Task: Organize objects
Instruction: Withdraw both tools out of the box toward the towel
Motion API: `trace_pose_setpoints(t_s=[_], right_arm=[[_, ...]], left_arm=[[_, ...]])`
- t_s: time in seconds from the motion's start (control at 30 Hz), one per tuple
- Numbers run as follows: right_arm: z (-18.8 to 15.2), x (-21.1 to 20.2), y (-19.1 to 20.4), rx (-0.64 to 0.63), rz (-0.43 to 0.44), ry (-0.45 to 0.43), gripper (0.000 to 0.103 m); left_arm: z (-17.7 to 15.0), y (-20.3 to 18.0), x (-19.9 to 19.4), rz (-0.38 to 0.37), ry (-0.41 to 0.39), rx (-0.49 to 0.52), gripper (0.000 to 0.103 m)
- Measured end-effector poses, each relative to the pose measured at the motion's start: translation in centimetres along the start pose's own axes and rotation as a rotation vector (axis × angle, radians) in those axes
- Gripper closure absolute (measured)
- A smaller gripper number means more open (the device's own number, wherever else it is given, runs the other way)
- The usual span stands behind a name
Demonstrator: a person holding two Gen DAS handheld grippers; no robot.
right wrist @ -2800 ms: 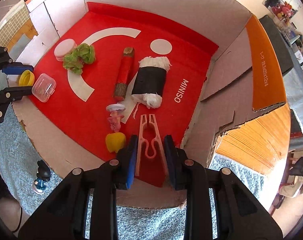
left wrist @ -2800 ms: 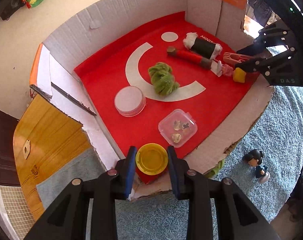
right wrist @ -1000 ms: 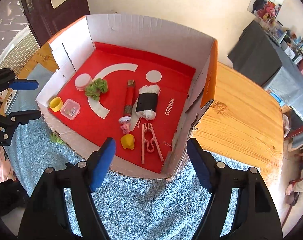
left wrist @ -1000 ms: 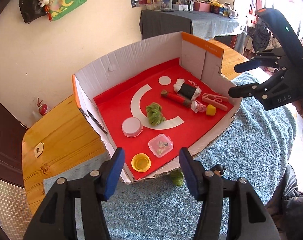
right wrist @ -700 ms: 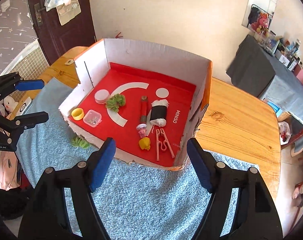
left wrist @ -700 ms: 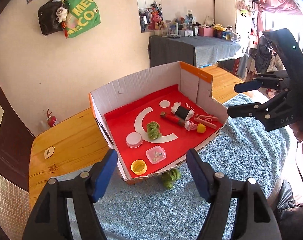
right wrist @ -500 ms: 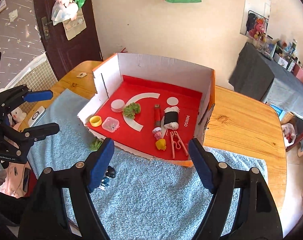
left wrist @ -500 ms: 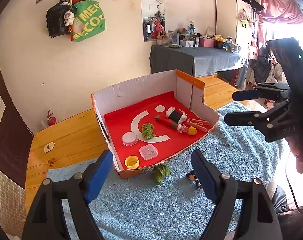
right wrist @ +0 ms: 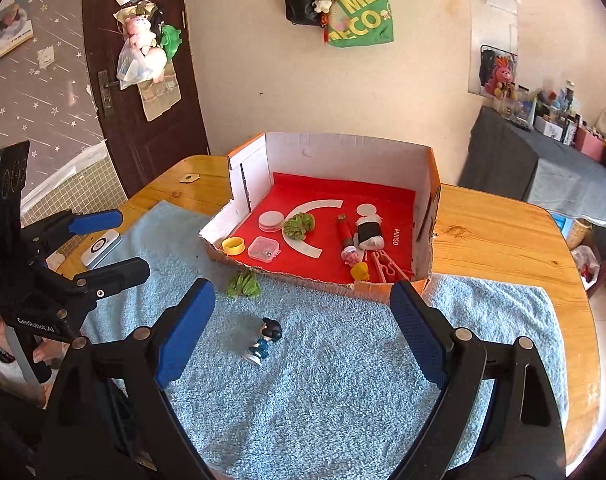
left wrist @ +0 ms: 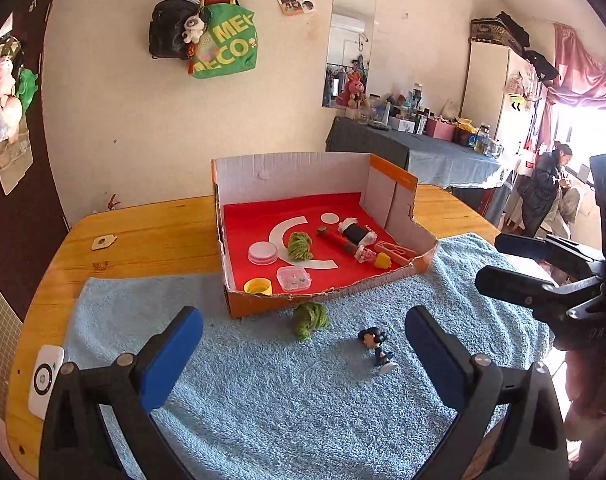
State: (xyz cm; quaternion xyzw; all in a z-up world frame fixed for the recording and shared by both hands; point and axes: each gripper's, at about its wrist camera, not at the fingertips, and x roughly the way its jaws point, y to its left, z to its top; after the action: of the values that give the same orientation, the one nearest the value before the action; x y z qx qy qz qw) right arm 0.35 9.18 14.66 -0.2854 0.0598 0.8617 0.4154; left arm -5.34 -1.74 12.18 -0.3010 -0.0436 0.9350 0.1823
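"MINISO" is being read in white letters on the red liner (right wrist: 395, 216) of the cardboard box (right wrist: 343, 148), beside the black-and-white roll. "MECO" is being shown in pale letters on the green bag (right wrist: 361, 16) hung on the wall; the upper line is partly hidden, only "ME" being legible. "GenRobot.AI" is being read on the body of the left hand-held gripper (right wrist: 115, 244) in the right wrist view. "DAS" is being made out faintly on the right hand-held gripper (left wrist: 499, 258) in the left wrist view.
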Motion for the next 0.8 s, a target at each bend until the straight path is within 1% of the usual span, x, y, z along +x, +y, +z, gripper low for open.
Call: trace_pose_setpoints(t_s=[0.1, 0.2, 0.23, 0.37, 0.53, 0.7, 0.8], right_arm=[[-1.7, 0.6, 0.2, 0.046, -0.001, -0.016, 0.013], [-3.7, 1.5, 0.4, 0.066, -0.051, -0.029, 0.013], [-4.4, 1.9, 0.3, 0.079, -0.062, -0.025, 0.013], [-6.4, 3.7, -0.6, 0.143, -0.09, 0.019, 0.013], [-7.3, 4.4, -1.3, 0.175, -0.119, 0.035, 0.012], [-7.6, 5.0, -1.5, 0.189, -0.101, 0.061, 0.012], [-7.8, 5.4, -1.4, 0.187, -0.097, 0.073, 0.012]], left_arm=[[-1.8, -0.3, 0.8, 0.036, -0.011, -0.016, 0.0], [-3.4, 0.0, 2.0, 0.081, -0.012, -0.059, 0.0], [-3.8, 0.1, 2.4, 0.087, -0.005, -0.076, 0.0], [-5.1, 0.3, 4.0, 0.072, 0.041, -0.119, 0.0], [-5.5, 0.4, 4.6, 0.097, 0.053, -0.128, 0.0], [-5.7, 0.9, 5.1, 0.089, 0.076, -0.147, 0.0], [-5.7, 0.9, 5.3, 0.103, 0.079, -0.141, 0.0]])
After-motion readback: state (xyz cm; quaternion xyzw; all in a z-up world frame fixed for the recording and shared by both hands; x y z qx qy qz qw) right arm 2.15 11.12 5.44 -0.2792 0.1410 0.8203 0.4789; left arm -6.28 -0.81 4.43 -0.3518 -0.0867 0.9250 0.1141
